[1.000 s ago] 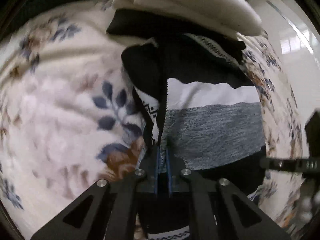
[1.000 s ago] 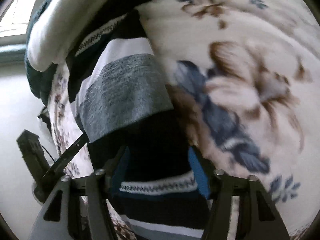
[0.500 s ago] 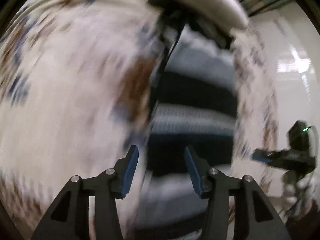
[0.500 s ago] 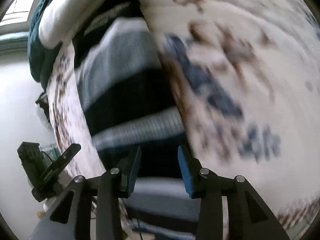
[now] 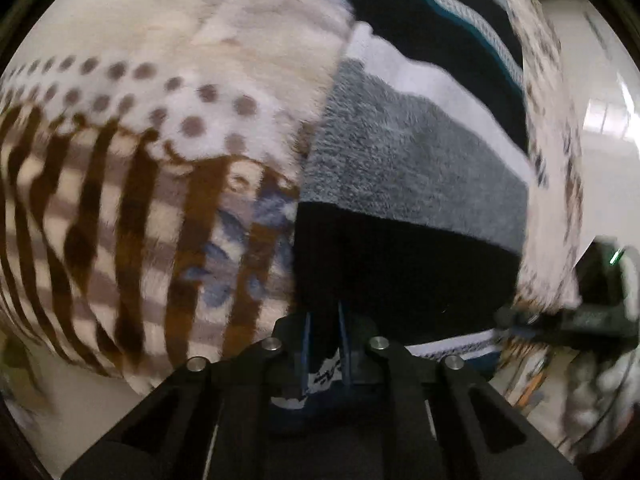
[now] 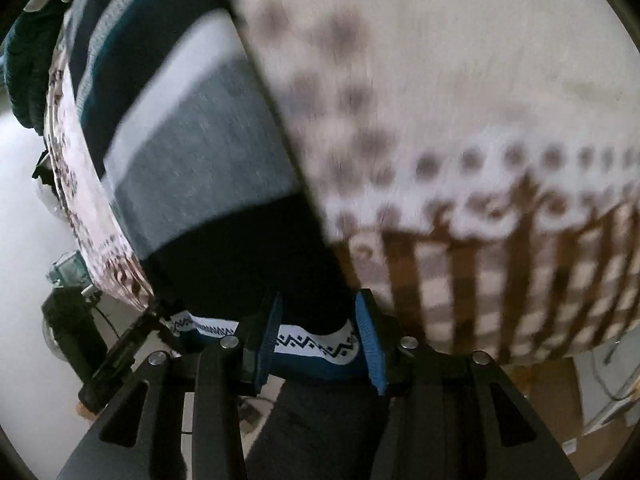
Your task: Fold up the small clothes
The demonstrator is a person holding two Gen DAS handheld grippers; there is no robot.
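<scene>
A striped knit garment (image 5: 412,168) with black, grey, white and teal bands lies folded lengthwise on a floral blanket (image 5: 160,120). Its zigzag-patterned hem sits at the blanket's near edge. My left gripper (image 5: 323,340) is shut on that hem at the garment's left corner, with patterned fabric pinched between the blue pads. In the right wrist view the same garment (image 6: 192,152) runs up and to the left. My right gripper (image 6: 318,336) straddles the hem's right corner. Its jaws are closing with the hem between them, and I see no firm pinch.
The blanket (image 6: 460,100) shows dots and brown stripes near its edge and drops to a pale floor (image 6: 24,240). A teal cloth (image 6: 24,60) lies at the far left. The other gripper shows at each view's side: right one (image 5: 568,320), left one (image 6: 120,352).
Both grippers travelled down the garment to its hem at the blanket's edge. The left one let go, opened, then shut on the hem. The white folded pile left view.
</scene>
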